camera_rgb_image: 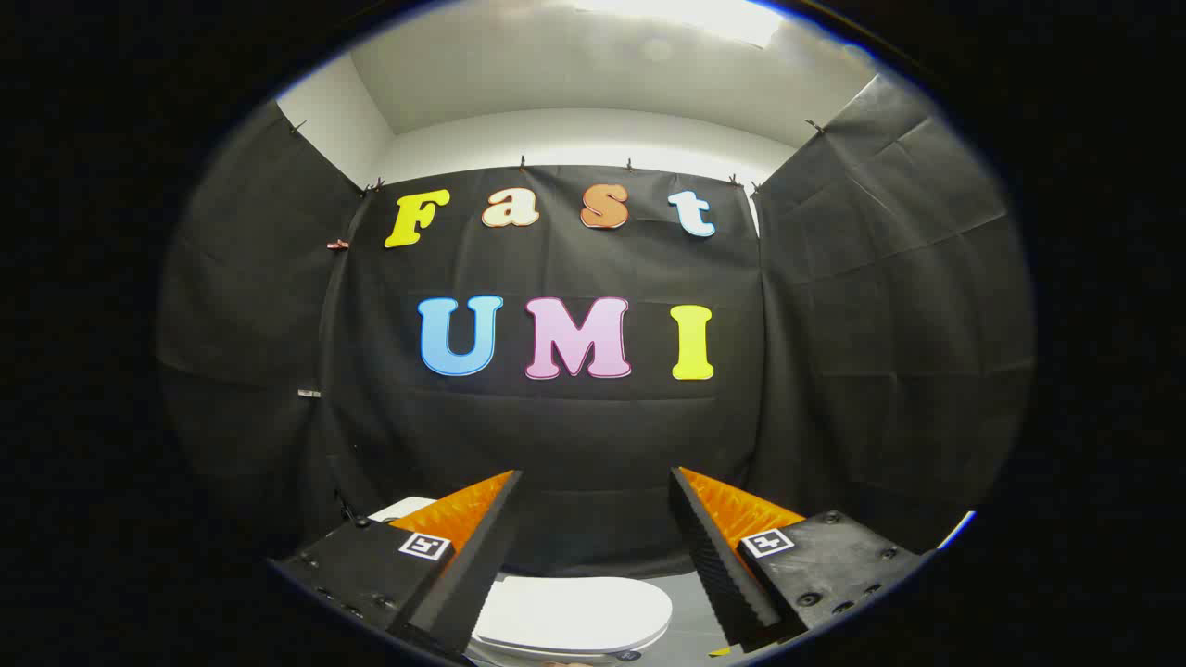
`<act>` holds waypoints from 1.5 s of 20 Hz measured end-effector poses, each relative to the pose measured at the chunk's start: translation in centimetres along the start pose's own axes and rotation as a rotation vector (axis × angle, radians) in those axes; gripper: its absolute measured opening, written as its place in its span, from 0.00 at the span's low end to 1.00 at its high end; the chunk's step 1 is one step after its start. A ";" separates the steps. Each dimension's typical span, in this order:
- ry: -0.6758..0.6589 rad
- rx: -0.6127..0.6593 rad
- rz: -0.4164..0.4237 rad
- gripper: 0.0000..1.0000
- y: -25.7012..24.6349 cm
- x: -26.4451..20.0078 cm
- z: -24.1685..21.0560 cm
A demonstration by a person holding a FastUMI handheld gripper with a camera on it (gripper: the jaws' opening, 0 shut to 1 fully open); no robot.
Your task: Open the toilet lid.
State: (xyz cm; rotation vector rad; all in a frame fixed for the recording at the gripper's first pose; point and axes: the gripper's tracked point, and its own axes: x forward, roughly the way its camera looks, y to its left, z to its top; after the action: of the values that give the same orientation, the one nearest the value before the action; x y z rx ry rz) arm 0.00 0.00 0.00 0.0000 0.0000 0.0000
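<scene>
Between the two fingers of the gripper (593, 547) is a wide gap, so the jaws stand far apart and hold nothing. One finger (463, 565) leans in from the left and the other finger (723, 556) leans in from the right, and their tips point up toward the back wall. Each finger has a small square black-and-white tag on its base.

Down low, under the gap and a little ahead of the fingers, is the white toilet lid (570, 613). It lies flat and shut. It is smooth and round at the front. The left finger covers its left side, and neither finger touches it. A second bit of white, part of the toilet (408, 508), peeks out beyond the left finger; I cannot tell which part it is.

Past the lid hangs the black cloth wall (593, 435) of the booth. It has creases and folds in it. More black cloth hangs on both sides. Small clips hold the cloth up along its top edge. Above the cloth is a white wall (574, 139), and a bright light (686, 17) shines on the ceiling.
</scene>
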 end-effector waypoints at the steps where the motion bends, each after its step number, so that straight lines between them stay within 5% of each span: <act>1: 0.002 0.000 0.000 0.98 0.0 0.1 0.0; 30: 0.048 0.037 -0.034 0.98 -2.3 1.6 -2.7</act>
State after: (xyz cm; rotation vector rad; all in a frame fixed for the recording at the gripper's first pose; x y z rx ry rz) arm 1.60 -2.29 -2.65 0.0366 0.0484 -0.0337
